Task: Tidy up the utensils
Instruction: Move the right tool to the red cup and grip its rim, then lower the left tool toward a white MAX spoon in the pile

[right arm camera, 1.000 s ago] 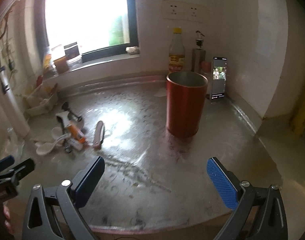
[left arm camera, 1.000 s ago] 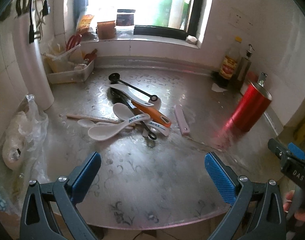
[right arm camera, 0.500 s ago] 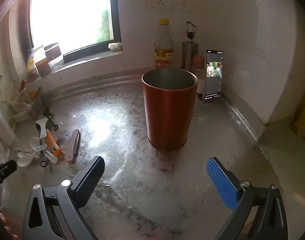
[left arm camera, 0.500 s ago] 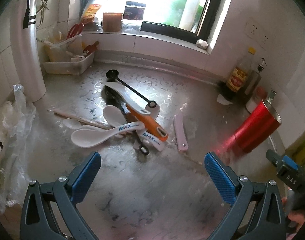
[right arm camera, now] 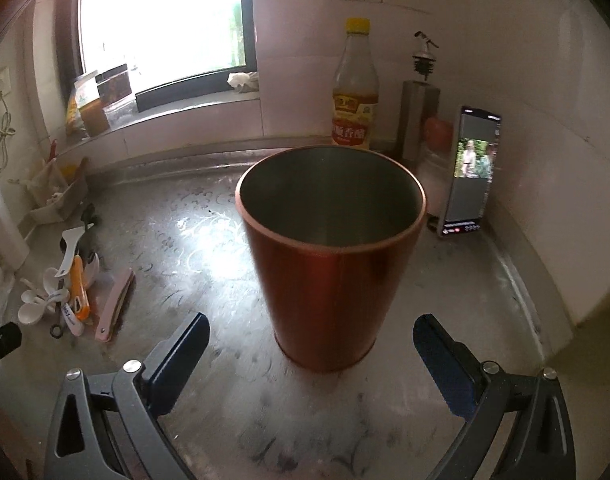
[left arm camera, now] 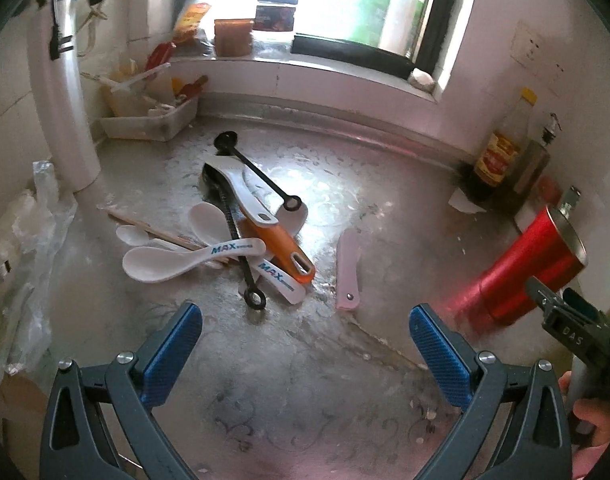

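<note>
Left tongs (left arm camera: pixel 305 354): spread, holding nothing, at the lower edge of the frame above the bare table (left arm camera: pixel 289 408); the utensil pile (left arm camera: pixel 229 236) lies just beyond, centre-left of the frame — white spoons, an orange-handled tool and a black rod overlapping; a pink folding knife (left arm camera: pixel 348 270) lies apart to its right. Right tongs (right arm camera: pixel 311 354): spread, empty; the red cup (right arm camera: pixel 332 256) stands upright at frame centre, just beyond the blue pads (right arm camera: pixel 441 368); a phone (right arm camera: pixel 471 172) leans against the wall at right.
</note>
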`<state>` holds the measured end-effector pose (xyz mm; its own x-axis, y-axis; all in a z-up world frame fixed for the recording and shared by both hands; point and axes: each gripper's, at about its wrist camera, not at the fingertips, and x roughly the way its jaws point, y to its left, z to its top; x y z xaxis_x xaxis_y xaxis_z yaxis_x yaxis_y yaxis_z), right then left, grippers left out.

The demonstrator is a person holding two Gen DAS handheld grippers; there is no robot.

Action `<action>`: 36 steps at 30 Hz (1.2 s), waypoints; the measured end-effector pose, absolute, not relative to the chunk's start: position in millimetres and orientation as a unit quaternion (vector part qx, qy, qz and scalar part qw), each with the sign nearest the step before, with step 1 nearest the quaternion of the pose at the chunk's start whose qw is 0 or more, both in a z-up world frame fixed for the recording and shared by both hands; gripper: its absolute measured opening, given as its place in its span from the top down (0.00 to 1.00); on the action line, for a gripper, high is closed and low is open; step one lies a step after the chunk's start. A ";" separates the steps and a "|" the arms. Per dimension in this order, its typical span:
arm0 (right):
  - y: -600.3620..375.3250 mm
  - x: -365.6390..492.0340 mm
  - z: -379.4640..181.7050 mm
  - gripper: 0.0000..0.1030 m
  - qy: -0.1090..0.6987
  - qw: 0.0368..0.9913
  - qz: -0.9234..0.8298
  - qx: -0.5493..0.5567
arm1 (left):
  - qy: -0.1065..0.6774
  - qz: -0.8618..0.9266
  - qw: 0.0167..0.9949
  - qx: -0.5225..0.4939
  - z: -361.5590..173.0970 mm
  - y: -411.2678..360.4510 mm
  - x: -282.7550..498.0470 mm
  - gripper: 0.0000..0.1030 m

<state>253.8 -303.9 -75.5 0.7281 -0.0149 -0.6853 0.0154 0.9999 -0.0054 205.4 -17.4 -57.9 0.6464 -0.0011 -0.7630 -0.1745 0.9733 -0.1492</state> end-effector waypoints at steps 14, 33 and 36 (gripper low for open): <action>-321.5 312.0 -99.3 0.00 0.377 0.926 0.015 -0.020 | 0.425 0.126 0.884 -0.146 -68.3 -6.0 198.3 0.00; -314.0 326.4 -100.9 0.12 0.345 0.938 -0.004 -0.024 | 0.441 0.126 0.877 -0.143 -69.1 24.6 202.8 0.00; -308.5 325.6 -100.5 0.13 0.345 0.938 -0.010 -0.025 | 0.436 0.126 0.880 -0.142 -68.2 32.5 201.3 0.00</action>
<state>325.6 -308.5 -100.5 0.7618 -0.0355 -0.6469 0.0006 0.9985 -0.0542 201.3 32.5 -68.2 0.5886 0.0973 -0.8025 -0.3456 0.9277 -0.1410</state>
